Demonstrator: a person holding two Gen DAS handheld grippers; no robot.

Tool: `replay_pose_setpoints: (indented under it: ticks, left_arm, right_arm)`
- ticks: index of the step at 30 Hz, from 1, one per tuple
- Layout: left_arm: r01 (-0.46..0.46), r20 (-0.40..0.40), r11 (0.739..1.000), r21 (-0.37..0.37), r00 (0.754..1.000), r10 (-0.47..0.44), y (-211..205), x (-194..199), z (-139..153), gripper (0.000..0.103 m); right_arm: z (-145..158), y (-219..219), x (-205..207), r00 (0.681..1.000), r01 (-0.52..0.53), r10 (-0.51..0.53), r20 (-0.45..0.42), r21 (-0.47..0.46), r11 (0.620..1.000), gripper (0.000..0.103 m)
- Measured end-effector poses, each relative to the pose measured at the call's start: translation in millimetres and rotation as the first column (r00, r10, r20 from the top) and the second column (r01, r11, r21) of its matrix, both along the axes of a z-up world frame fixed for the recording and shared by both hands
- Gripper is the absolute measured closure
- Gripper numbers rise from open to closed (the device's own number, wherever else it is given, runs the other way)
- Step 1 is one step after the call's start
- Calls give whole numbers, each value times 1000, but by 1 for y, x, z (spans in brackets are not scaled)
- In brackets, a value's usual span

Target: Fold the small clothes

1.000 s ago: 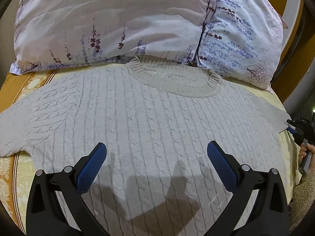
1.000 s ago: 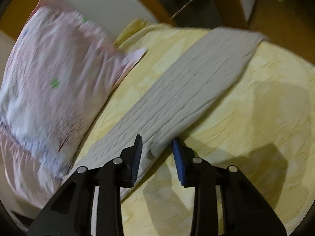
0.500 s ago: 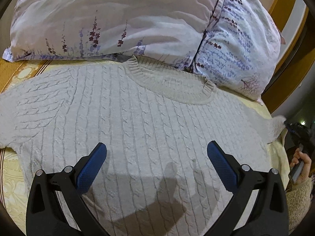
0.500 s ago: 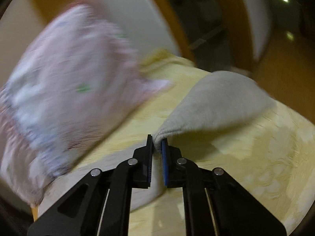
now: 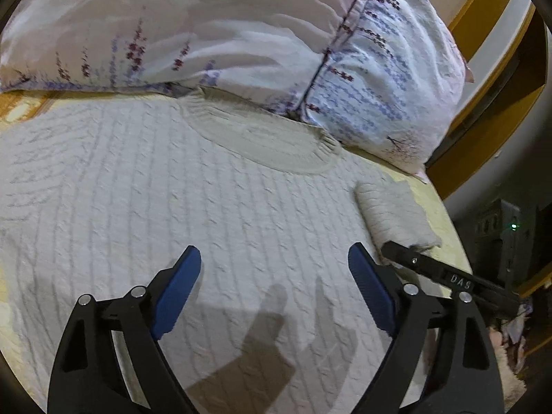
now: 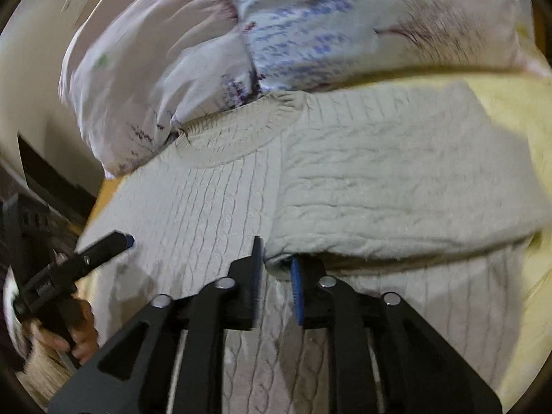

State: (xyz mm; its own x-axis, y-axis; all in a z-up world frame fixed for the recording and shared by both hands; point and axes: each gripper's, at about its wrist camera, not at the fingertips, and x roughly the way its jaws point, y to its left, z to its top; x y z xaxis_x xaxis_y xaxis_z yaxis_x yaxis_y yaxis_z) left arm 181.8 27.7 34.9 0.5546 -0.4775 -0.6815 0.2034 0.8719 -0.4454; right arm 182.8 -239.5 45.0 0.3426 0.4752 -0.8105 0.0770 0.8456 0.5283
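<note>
My left gripper [image 5: 274, 286] has black arms and blue pads, and so does my right gripper [image 6: 276, 272]. Under them lies the sweater [image 5: 193, 200], an off-white cream cable knit with a ribbed collar in a slightly duller beige. The pillows [image 5: 214, 31] are pale pink-white, printed with purple and dark red flower sprigs, one side thick with blue ones. The bedsheet [image 6: 510, 103] is pale yellow with a faint mottled pattern. The bed frame [image 5: 483, 127] is orange-brown wood.

Bedroom in a home.
Floral pillows [image 5: 241, 34] across top of frame, yellow patterned bedsheet [image 6: 510, 103] at right, wooden bed frame [image 5: 483, 131] at upper right.
</note>
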Motion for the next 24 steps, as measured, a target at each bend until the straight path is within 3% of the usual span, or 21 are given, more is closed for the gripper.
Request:
replay_pose_setpoints:
  ticks: [3,10,14,17,21,24]
  left_arm:
    - [21,-6,1000,-16,1000,-21,-6,1,0,17]
    - [100,-41,992,-81,994,-103,-38,6,1,24]
    - [157,-22,985,-65,987,-159,-66,5,7,24]
    - [161,-32,984,-77,986,-164,-71,7,5,24]
    - [147,-73,979,-144,985,-159,-68,16,-3,24]
    - [129,-96,970,-205,984,-151,-59,21,-4,25]
  right_arm:
    - [11,-25,-6,995,94,-95,21,25,995,52]
    - [-4,-94,-25,935,354,-352,-40,83,931,51]
    - [-7,-121,-31,892,451,-449,-45,97,887,64]
    - [-6,-129,-29,880,475,-474,-40,66,877,72]
    - [0,-123,-24,882,471,-471,8,-48,881,85]
    - [13,-107,-17,902,432,-425,76,-131,892,90]
